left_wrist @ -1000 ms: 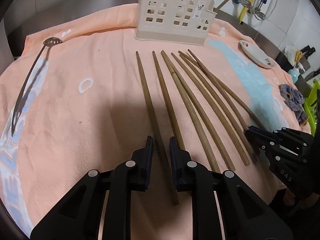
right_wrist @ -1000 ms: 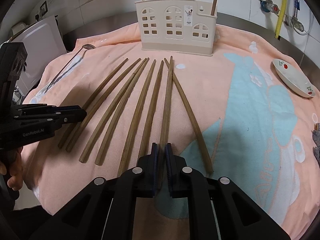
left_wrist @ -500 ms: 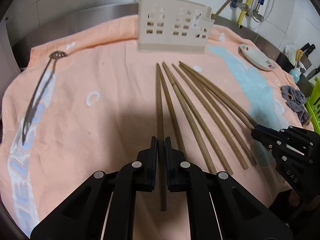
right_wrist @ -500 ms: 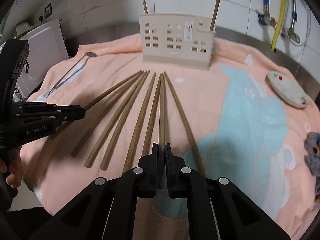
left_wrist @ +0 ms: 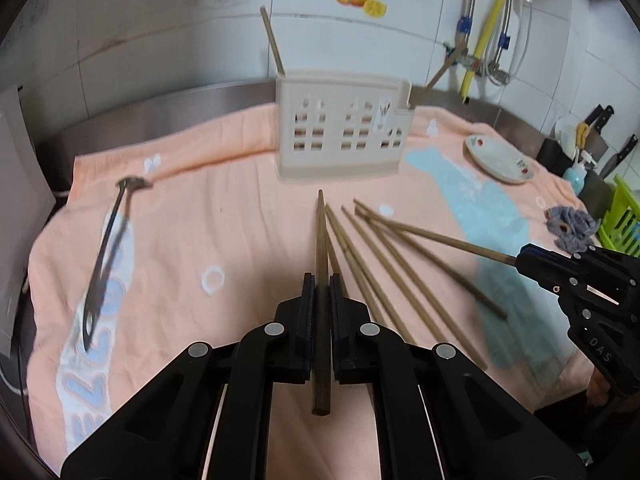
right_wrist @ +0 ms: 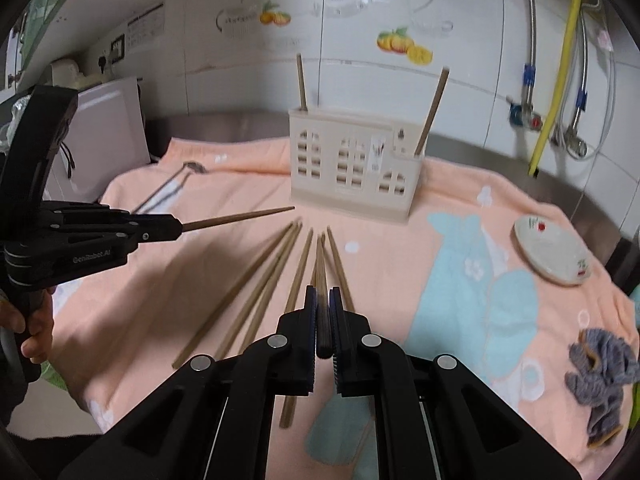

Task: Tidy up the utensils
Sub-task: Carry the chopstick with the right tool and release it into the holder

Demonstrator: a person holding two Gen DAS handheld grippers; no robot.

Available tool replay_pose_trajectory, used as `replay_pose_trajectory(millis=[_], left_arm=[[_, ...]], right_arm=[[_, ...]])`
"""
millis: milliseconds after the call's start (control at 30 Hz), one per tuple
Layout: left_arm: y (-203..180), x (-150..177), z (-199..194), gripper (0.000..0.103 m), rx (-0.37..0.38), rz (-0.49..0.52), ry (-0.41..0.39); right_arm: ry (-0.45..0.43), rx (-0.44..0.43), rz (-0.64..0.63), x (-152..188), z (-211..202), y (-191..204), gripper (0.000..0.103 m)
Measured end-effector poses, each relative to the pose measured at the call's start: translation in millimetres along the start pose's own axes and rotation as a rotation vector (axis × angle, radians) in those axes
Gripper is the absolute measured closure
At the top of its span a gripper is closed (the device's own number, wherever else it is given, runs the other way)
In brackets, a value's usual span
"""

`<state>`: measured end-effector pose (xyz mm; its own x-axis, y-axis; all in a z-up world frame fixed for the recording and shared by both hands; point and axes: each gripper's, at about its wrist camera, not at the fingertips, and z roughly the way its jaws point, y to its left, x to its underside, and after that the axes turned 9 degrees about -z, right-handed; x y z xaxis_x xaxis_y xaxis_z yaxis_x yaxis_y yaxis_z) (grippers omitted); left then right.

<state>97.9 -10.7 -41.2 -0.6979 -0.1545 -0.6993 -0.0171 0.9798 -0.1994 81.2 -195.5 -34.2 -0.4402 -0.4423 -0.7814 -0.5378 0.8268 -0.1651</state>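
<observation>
The left gripper (left_wrist: pixel 320 296) is clamped on one chopstick (left_wrist: pixel 320 240), which now hangs clear of the towel (left_wrist: pixel 224 232) with its tip aimed at the holder (left_wrist: pixel 340 132); a second ago it lay flat in the row. The right gripper (right_wrist: pixel 323 312) likewise grips a chopstick (right_wrist: pixel 321 264), also lifted. Six chopsticks (right_wrist: pixel 256 292) remain on the towel in front of the holder, where two already stand. Both picks appear complete; carrying to the holder likely follows.
</observation>
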Motion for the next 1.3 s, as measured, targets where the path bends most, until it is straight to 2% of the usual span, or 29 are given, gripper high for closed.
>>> replay_pose_trajectory(millis=[200,400,633,967,1300], left_arm=[[-1,-21,-6,0.097,0.018,0.005,-0.039],[-3,-37,-13,0.097,0.026,0.033,-0.067],[2,-48,-9,0.097,0.074,0.037,-0.012],[1,-62,-14,0.097,0.059,0.096,-0.008],[-5,-112,-46,0.097,0.075,0.146,-0.086]], right_arm=[[-0.051,-0.026,0.016,-26,-9,-13,0.096],[-0.057,-0.046,0.017,-38,-6,-21,0.096],[-0.088,-0.063,0.037,-56,-9,-37,0.097],[-0.131,-0.090,0.026,-93,-12,-53,0.097],[-0.191,-0.088,0.006,-144,-27,-77,0.097]])
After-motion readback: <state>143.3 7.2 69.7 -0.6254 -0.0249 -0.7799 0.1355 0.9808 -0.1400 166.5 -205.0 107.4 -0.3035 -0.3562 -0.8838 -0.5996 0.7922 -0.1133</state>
